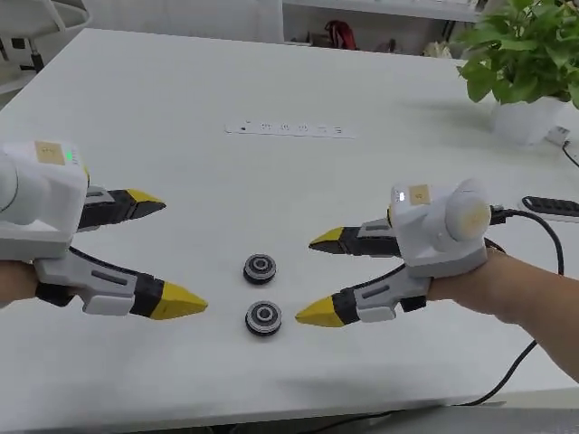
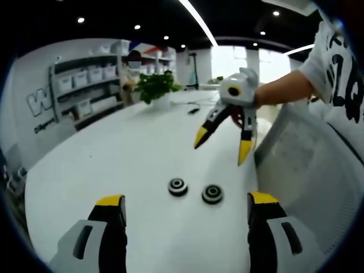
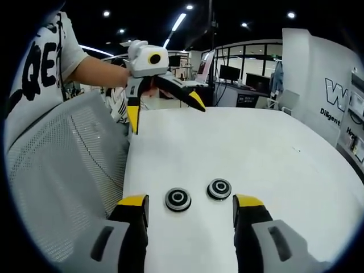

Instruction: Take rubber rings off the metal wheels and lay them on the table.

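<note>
Two small metal wheels lie flat on the white table (image 1: 181, 108), each with a black rubber ring around it: the farther wheel (image 1: 260, 268) (image 2: 178, 186) (image 3: 219, 189) and the nearer wheel (image 1: 263, 317) (image 2: 212, 194) (image 3: 178, 199). My left gripper (image 1: 176, 255) (image 2: 186, 200) (image 3: 166, 116) hovers to their left, open and holding nothing. Facing it from the right is my right gripper (image 1: 308, 278) (image 3: 190, 200) (image 2: 220, 151), also open and holding nothing. Both wheels sit between the two pairs of yellow tips, touching neither.
A potted plant (image 1: 520, 54) stands at the far right corner. A row of sockets (image 1: 289, 128) is set into the tabletop farther back. A black flat device (image 1: 552, 206) and a black cable (image 1: 534, 353) lie at the right edge.
</note>
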Demonstrator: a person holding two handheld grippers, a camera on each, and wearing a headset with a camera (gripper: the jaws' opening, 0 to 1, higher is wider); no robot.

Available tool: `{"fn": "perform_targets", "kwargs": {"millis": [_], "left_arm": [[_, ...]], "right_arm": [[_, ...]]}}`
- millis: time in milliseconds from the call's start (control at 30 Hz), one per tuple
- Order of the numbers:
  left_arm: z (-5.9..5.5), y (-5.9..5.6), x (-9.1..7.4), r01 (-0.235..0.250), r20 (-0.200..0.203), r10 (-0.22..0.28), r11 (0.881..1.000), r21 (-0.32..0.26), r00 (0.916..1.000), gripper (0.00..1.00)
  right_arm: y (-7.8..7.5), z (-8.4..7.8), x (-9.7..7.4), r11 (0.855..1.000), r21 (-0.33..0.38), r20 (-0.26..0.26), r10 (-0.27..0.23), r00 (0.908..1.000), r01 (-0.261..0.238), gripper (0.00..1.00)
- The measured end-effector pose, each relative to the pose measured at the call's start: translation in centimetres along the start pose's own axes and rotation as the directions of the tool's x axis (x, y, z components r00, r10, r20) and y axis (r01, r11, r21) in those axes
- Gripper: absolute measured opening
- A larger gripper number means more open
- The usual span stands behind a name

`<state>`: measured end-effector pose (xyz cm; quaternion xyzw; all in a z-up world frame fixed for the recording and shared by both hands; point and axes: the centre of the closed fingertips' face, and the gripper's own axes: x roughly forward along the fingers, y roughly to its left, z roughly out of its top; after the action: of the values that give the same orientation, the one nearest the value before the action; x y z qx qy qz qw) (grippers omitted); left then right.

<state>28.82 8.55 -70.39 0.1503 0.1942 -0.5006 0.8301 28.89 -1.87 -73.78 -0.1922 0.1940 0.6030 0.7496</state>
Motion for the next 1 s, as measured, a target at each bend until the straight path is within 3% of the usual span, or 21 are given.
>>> {"fn": "perform_targets", "kwargs": {"millis": [433,1000], "left_arm": [[-0.7,-0.1,1.3,0.029,-0.01,-0.029,0.999,-0.016,0.9995,0.85],[-1.7,-1.6,3.6,0.11,-0.038,-0.11,0.994,-0.001,0.9932,0.75]], "right_arm": [[-0.4,-1.0,0.9,0.999,0.037,-0.006,0.01,0.9999,-0.009,0.53],[0.9,-2.5,2.8,0.995,0.027,-0.044,0.094,0.9946,-0.093,0.41]]}}
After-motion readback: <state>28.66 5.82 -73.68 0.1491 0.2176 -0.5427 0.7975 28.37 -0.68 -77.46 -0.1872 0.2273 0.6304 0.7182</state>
